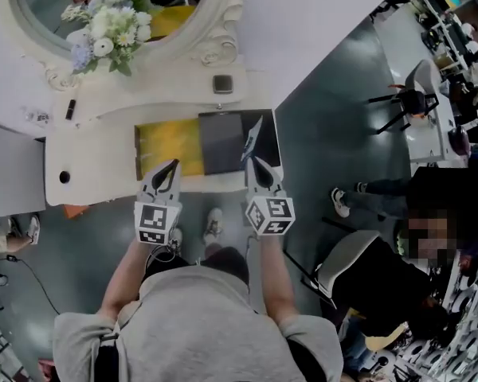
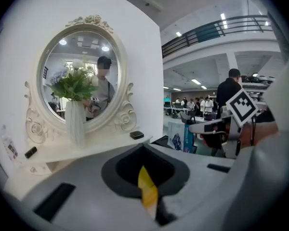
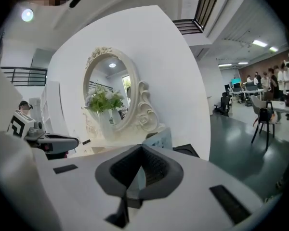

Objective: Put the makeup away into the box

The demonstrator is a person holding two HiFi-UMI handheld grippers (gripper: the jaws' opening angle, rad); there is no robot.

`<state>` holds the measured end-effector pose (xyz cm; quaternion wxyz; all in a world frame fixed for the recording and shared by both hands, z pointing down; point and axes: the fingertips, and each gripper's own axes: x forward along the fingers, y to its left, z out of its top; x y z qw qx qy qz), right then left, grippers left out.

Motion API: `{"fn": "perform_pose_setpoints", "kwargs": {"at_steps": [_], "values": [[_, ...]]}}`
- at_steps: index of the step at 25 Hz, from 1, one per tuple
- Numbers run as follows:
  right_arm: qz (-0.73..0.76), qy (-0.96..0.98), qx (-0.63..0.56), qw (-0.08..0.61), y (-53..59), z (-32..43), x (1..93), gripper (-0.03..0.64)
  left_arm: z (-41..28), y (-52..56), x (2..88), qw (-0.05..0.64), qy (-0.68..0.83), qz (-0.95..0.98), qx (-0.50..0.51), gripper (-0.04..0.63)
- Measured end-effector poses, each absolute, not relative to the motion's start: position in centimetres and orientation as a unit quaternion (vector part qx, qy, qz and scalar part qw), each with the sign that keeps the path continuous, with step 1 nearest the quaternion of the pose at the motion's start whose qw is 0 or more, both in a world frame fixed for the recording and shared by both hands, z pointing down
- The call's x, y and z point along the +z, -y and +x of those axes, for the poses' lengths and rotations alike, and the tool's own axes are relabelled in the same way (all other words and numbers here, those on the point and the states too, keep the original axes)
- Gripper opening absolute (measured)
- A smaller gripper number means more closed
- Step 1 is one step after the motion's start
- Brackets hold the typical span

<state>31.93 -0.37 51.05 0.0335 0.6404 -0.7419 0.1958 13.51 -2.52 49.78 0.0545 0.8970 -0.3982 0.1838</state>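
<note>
Makeup is not in either gripper and, as far as the views show, not yet in the box: what look like the pieces sit on the white table (image 1: pixel 95 173) near the foot of the mirror (image 1: pixel 223 22). A small dark square compact (image 1: pixel 222 83) rests just below the mirror frame, and a short black stick (image 1: pixel 70 108) lies well apart from it to the left.

The box (image 1: pixel 167 134), lined in yellow, stands open at the table's front edge, between the grippers and the makeup. So both pieces lie beyond the box, on its mirror side.

The left gripper (image 1: pixel 171 165) hangs over the box's near edge. Its jaws are drawn close on a yellow sliver (image 2: pixel 147 191), apparently pinching it. What that sliver belongs to is unclear.

The right gripper (image 1: pixel 253 159) has its jaws pressed together on a thin pale flap (image 1: pixel 253 134), which stands up edge-on beside the dark panel (image 1: pixel 223 142) to the right of the yellow lining.

Judging by position, the compact is somewhat nearer the right gripper and the stick clearly nearer the left. The stick's long axis runs roughly toward the mirror, so a gripper reaching straight ahead would close across its width. Either gripper would first have to let go of what it holds, then reach over the box.
</note>
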Motion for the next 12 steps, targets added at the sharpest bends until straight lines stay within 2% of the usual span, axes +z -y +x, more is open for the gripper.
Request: {"fn": "perform_pose_setpoints", "kwargs": {"at_steps": [12], "values": [[0.557, 0.812, 0.171, 0.039, 4.2, 22.3, 48.4, 0.014, 4.1, 2.5, 48.1, 0.061, 0.497, 0.85, 0.164, 0.0]]}}
